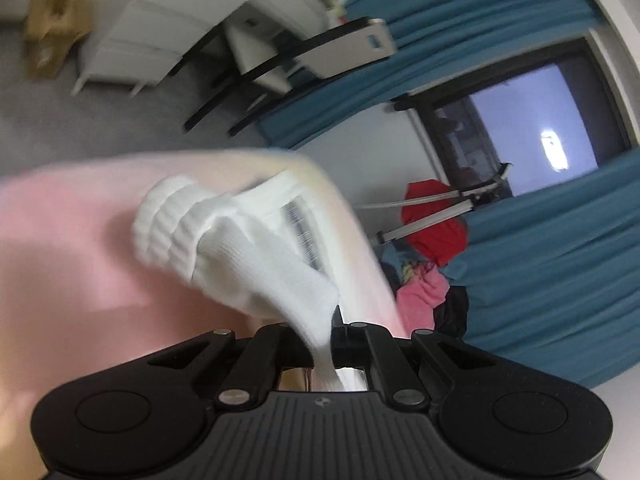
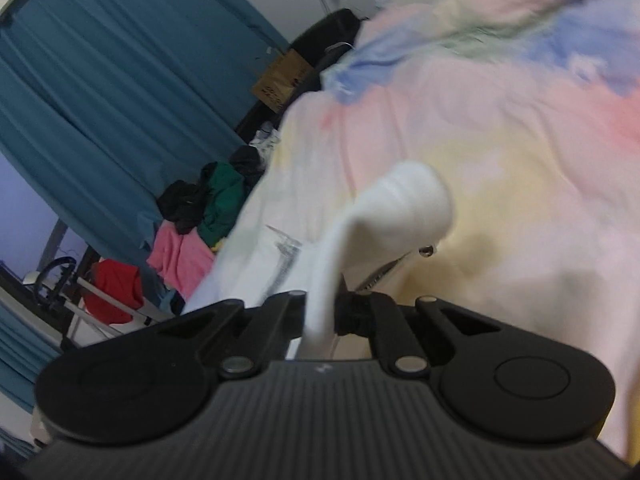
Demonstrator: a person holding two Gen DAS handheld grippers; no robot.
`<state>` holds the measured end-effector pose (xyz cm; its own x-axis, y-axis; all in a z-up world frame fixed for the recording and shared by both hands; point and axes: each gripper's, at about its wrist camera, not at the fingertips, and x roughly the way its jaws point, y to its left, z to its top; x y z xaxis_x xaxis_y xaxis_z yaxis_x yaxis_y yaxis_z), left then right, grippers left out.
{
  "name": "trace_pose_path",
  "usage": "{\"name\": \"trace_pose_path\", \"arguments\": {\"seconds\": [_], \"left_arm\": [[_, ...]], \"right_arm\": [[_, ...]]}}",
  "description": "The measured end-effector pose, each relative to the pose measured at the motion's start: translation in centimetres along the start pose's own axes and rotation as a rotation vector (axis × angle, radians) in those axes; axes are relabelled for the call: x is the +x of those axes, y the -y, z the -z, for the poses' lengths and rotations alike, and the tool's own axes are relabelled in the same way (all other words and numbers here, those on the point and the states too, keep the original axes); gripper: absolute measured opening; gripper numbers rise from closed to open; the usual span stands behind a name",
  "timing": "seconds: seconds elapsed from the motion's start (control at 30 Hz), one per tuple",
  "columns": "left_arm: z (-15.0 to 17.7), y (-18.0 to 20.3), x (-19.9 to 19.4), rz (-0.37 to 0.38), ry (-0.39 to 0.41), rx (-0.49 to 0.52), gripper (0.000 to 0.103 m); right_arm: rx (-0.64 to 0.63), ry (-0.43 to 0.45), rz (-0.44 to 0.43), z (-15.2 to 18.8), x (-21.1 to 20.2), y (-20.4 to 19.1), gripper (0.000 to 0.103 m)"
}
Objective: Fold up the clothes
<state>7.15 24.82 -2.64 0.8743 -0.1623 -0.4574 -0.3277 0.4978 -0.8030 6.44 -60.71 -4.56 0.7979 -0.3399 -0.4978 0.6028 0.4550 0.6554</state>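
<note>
A white knit garment with a ribbed cuff and a zipper hangs over a pastel pink, yellow and blue bedsheet. My left gripper is shut on a white edge of it, held above the bed. In the right wrist view my right gripper is shut on another white part of the garment, whose zipper pull dangles beside the fingers. The bedsheet fills the right of that view. Both views are blurred.
A pile of clothes, red, pink, green and black, lies beside the bed by teal curtains. A white dresser, a chair, cardboard boxes and a dark window stand around.
</note>
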Motion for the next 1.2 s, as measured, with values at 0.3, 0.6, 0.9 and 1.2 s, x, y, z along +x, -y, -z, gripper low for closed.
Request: {"name": "trace_pose_path", "arguments": {"seconds": [0.3,0.6,0.9,1.2], "left_arm": [[-3.6,11.2,17.4,-0.091,0.025,0.158,0.005],[-3.4,9.8,33.5,-0.273,-0.055,0.232,0.006],[-3.9,7.7,32.7,-0.170,-0.155,0.194,0.044],[-1.5,2.6,18.7,-0.072,-0.174,0.210,0.091]], "right_arm": [[-0.082,-0.002,0.129,-2.0,16.2,-8.8,0.006],[-0.260,-0.049,0.205,2.1,30.6,-12.4,0.007],[-0.103,-0.090,0.080,2.9,27.7,-8.8,0.046],[0.006,-0.052,-0.036,6.8,13.9,-4.5,0.066]]}}
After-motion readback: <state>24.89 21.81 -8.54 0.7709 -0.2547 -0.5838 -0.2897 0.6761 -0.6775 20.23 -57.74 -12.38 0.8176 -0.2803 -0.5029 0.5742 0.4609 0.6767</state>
